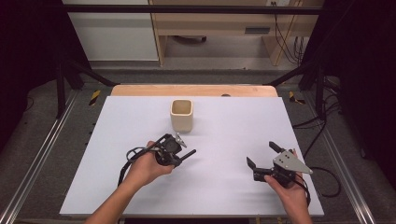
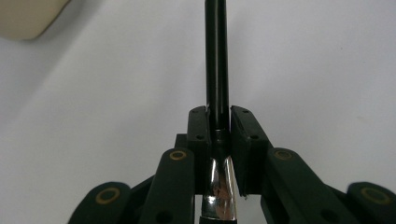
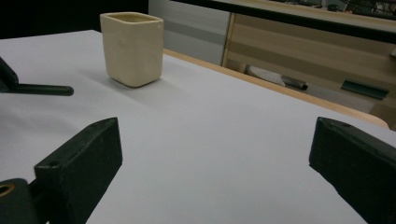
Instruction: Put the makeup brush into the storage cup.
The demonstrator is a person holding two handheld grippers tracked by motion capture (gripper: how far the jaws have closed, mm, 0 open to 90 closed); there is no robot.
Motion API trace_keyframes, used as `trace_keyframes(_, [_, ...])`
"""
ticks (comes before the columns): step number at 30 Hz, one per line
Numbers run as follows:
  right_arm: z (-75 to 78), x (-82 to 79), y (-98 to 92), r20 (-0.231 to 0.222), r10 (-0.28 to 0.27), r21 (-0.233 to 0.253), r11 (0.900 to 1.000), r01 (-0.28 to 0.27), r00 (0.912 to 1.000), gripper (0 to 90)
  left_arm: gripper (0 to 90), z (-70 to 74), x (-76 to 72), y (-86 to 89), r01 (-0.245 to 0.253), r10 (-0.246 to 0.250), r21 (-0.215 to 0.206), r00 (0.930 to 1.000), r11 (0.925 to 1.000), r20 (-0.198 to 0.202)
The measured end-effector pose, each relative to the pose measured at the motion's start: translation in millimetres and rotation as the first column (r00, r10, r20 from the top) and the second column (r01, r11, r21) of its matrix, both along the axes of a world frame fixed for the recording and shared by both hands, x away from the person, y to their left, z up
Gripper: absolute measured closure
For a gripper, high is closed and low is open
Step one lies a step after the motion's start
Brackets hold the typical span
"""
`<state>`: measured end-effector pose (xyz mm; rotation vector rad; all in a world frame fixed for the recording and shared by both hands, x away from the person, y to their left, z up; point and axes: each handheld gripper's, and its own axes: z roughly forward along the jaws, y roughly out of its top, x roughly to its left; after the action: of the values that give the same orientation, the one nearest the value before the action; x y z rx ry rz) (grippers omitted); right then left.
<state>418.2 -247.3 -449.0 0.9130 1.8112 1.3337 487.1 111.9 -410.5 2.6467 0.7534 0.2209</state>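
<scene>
So the left gripper [image 1: 180,156] is clamped tight on a thin black stick [image 2: 217,60], looks like a brush or pen handle. In the left gripper view you can see a shiny silver metal collar [image 2: 219,189] on it just below the jaws, and the black shaft runs straight up out of them. From the high view the stick [image 1: 187,154] pokes out to the right over the white table [image 1: 224,186], a bit below the cup.

The cup [image 1: 181,115] is a cream-coloured squarish thing with rounded corners and an open top, standing upright near the far middle of the table. It's close to the left gripper but not touching it. In the right gripper view the cup [image 3: 132,48] sits well ahead and to the left, with the stick's tip [image 3: 46,89] coming in from the left edge.

The right gripper [image 1: 265,156] is held near the table's right front, jaws spread wide with nothing between them.
</scene>
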Motion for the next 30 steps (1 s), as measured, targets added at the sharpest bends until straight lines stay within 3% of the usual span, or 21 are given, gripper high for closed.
trace_keyframes(7, [1.7, -2.9, 17.6, 0.026, 0.030, -0.095, 0.995, -0.028, 0.9992, 3.4, 77.8, 16.6, 4.5, -1.3, 0.041, -0.041, 0.007, 0.9987, 0.9992, 0.029])
trace_keyframes(11, [2.6, -5.7, 35.1, 0.053, 0.050, -0.208, 0.977, -0.038, 0.9974, 5.1, 77.8, 27.7, 6.5, -4.2, 0.060, -0.061, 0.011, 0.9969, 0.9981, 0.050])
trace_keyframes(15, [5.1, -7.2, 43.9, 0.077, 0.051, -0.246, 0.969, -0.031, 0.9957, 6.1, 77.8, 34.2, 6.4, -8.5, 0.083, -0.084, 0.017, 0.9948, 0.9964, 0.058])
trace_keyframes(16, [6.1, -8.1, 50.0, 0.092, 0.054, -0.281, 0.959, -0.026, 0.9943, 7.4, 77.8, 35.6, 6.5, -9.7, 0.094, -0.095, 0.022, 0.9939, 0.9953, 0.057])
trace_keyframes(18, [6.2, -8.4, 51.8, 0.098, 0.059, -0.297, 0.954, -0.027, 0.9934, 8.2, 77.8, 38.4, 6.4, -13.0, 0.108, -0.109, 0.025, 0.9923, 0.9938, 0.058])
trace_keyframes(22, [3.3, -8.8, 62.7, 0.102, 0.068, -0.384, 0.923, -0.023, 0.9925, 10.2, 77.8, 40.9, 6.3, -18.3, 0.130, -0.131, 0.021, 0.9900, 0.9913, 0.054])
trace_keyframes(29, [-1.2, -8.3, 79.2, 0.112, 0.095, -0.470, 0.882, -0.032, 0.9892, 11.0, 77.8, 41.1, 6.1, -29.4, 0.170, -0.172, 0.036, 0.9837, 0.9847, 0.052])
trace_keyframes(30, [-1.9, -8.3, 82.4, 0.116, 0.104, -0.488, 0.872, -0.035, 0.9877, 11.4, 77.7, 41.2, 5.9, -30.5, 0.173, -0.175, 0.040, 0.9834, 0.9841, 0.049])
